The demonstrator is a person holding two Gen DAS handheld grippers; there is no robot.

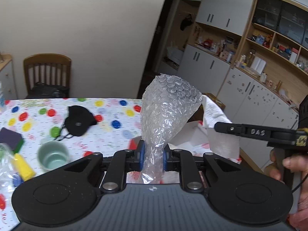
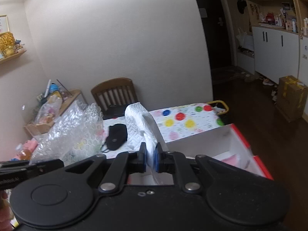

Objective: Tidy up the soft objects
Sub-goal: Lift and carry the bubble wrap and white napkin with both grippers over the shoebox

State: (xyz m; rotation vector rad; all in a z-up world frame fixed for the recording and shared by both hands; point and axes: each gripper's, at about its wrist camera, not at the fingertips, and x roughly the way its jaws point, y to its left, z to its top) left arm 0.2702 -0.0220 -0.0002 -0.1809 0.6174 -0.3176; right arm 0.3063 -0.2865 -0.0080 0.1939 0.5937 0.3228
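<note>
My left gripper [image 1: 153,155] is shut on a clear sheet of bubble wrap [image 1: 167,109] and holds it upright above the table; the wrap also shows in the right wrist view [image 2: 77,130]. My right gripper [image 2: 151,156] is shut on a white paper towel [image 2: 139,125], held above a white box with red edges [image 2: 240,140]. From the left wrist view the right gripper [image 1: 217,126] is at the right with the towel [image 1: 213,113] hanging from it. A black face mask [image 1: 79,123] lies on the dotted tablecloth [image 1: 115,111]; it also shows in the right wrist view [image 2: 116,137].
A pale green cup [image 1: 53,156], a yellow sponge [image 1: 24,166] and a purple-green sponge [image 1: 11,138] lie at the table's left. A wooden chair [image 1: 47,73] stands behind the table. Cabinets and shelves [image 1: 250,61] fill the right; a cardboard box [image 2: 291,96] stands on the floor.
</note>
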